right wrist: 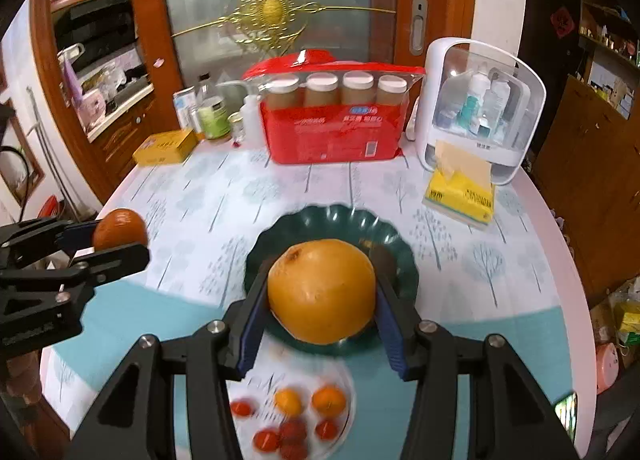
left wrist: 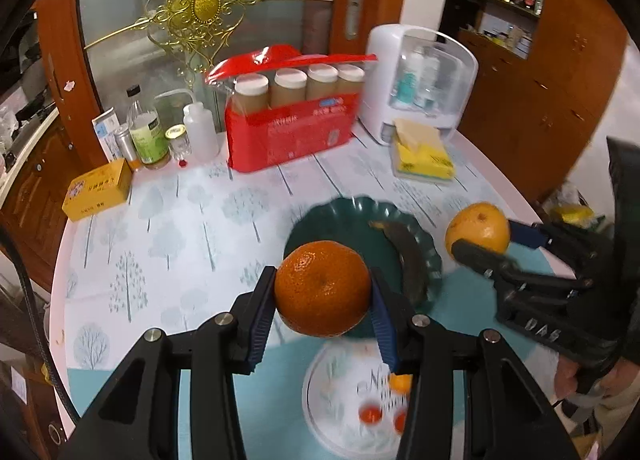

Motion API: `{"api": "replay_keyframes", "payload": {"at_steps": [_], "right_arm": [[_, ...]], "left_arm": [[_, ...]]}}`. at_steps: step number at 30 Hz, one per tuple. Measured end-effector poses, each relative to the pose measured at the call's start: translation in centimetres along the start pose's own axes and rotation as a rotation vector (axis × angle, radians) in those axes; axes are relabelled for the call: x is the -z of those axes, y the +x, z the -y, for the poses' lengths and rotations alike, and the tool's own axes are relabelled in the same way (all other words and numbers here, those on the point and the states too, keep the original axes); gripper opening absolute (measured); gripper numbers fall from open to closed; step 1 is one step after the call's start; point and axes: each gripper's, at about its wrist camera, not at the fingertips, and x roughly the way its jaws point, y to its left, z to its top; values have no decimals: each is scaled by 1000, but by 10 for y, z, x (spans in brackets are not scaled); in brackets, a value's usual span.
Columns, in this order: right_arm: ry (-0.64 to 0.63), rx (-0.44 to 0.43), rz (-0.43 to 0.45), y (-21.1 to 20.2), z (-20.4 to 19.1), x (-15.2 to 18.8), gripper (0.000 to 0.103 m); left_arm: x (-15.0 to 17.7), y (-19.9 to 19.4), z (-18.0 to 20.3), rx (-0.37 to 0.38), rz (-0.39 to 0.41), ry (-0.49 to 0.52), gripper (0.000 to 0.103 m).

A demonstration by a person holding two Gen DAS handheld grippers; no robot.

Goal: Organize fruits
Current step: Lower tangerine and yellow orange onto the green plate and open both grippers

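My left gripper [left wrist: 322, 300] is shut on a deep-orange mandarin [left wrist: 322, 287], held in the air above the table; it also shows at the left of the right wrist view as the left gripper [right wrist: 116, 238] with the mandarin [right wrist: 120, 228]. My right gripper [right wrist: 322, 300] is shut on a larger yellow-orange fruit [right wrist: 322, 290], seen from the left wrist view as the right gripper [left wrist: 480, 234] holding that fruit [left wrist: 478, 228]. Below lies a dark green scalloped plate [right wrist: 280, 236] with a dark banana [left wrist: 404, 256] in it. A white plate [right wrist: 348, 388] nearer me holds several small red and orange fruits.
At the back of the round table [right wrist: 208, 196] stand a red pack of jars [right wrist: 332, 128], a white clear-fronted organiser [right wrist: 480, 108], a yellow tissue pack [right wrist: 460, 192], a yellow box [right wrist: 166, 146] and several bottles [left wrist: 150, 132]. A glass door is behind.
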Motion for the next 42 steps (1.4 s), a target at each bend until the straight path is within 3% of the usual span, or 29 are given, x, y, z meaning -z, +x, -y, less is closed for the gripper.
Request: {"api": "replay_keyframes", "payload": {"at_steps": [8, 14, 20, 29, 34, 38, 42], "right_arm": [[-58, -19, -90, 90, 25, -10, 51], [-145, -68, -144, 137, 26, 11, 51], [-188, -130, -156, 163, 24, 25, 51], [-230, -131, -136, 184, 18, 39, 53], [-256, -108, -138, 184, 14, 40, 54], [-237, -123, -140, 180, 16, 39, 60], [-202, -139, -129, 173, 20, 37, 63]], "left_arm": [[-37, 103, 8, -64, -98, -83, 43], [-31, 180, 9, -105, -210, -125, 43], [-21, 226, 10, -151, -291, -123, 43], [-5, 261, 14, -184, -371, -90, 43], [-1, 264, 17, -195, -376, -79, 45], [-1, 260, 22, -175, -373, -79, 64], [-1, 250, 28, -176, -355, -70, 71]]}}
